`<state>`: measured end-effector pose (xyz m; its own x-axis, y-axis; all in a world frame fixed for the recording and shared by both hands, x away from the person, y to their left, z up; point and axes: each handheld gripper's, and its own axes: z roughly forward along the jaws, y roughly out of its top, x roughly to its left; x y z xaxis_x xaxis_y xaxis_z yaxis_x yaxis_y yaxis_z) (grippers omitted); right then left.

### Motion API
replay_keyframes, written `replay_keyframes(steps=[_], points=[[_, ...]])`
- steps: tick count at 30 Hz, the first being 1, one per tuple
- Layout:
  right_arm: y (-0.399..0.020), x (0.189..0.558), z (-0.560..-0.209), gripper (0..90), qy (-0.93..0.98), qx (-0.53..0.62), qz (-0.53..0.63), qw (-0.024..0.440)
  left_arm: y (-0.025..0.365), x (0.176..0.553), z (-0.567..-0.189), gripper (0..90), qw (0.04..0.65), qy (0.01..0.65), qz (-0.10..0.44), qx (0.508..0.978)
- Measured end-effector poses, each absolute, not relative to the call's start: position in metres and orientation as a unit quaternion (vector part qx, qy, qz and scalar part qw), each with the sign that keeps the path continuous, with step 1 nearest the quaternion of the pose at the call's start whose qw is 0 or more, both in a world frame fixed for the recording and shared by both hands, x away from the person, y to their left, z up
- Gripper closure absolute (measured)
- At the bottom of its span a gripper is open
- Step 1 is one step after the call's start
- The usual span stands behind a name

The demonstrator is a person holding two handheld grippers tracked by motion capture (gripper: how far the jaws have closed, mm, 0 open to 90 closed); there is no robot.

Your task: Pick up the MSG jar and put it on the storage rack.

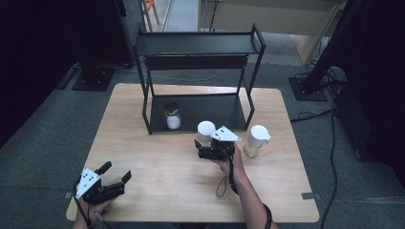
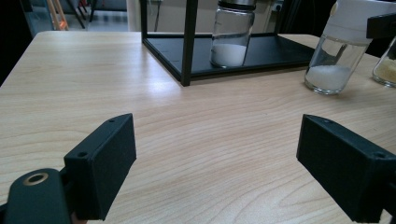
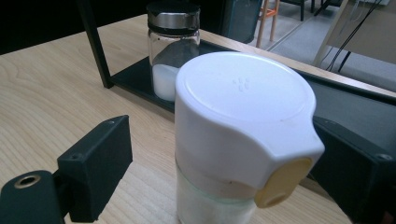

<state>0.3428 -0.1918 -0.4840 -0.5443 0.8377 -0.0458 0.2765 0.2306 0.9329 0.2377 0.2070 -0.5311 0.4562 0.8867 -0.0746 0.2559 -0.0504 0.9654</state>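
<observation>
A white-lidded glass jar (image 1: 206, 130) (image 3: 243, 121) of white powder stands on the wooden table (image 1: 157, 157), just in front of the black rack (image 1: 200, 45). My right gripper (image 1: 206, 142) (image 3: 222, 140) is open around it. The jar sits between the jaws, and the left jaw stands clear of the glass. Near the table's front left corner my left gripper (image 1: 116, 171) (image 2: 217, 140) is open over bare wood with nothing between its fingers. On the rack's lower shelf (image 2: 275, 49) stands a metal-lidded jar (image 1: 172, 116) (image 2: 232, 37) (image 3: 170, 51) of white powder.
A second white-lidded jar (image 1: 257, 139) (image 2: 387, 70) with yellowish contents stands on the table right of my right gripper. The rack's upper shelf (image 1: 198, 44) is bare. Dark stands and cables lie on the floor around the table.
</observation>
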Motion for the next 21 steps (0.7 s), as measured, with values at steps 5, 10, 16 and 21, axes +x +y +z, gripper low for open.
replay_keyframes(steps=[5, 10, 16, 21], points=[[-0.190, 0.347, -0.485, 10.4, 0.732, 0.382, 0.485, 0.288, 0.207, 0.238, -0.531, 12.2, 0.538, 0.431, 0.292, 0.663], [-0.189, 0.353, -0.488, 20.1, 0.725, 0.397, 0.478, 0.296, 0.207, 0.238, -0.531, 12.2, 0.539, 0.430, 0.291, 0.663], [-0.189, 0.355, -0.491, 24.8, 0.722, 0.403, 0.476, 0.298, 0.207, 0.238, -0.531, 12.2, 0.540, 0.430, 0.290, 0.663], [-0.187, 0.357, -0.491, 28.3, 0.725, 0.402, 0.476, 0.294, 0.207, 0.238, -0.531, 12.2, 0.539, 0.430, 0.290, 0.664]])
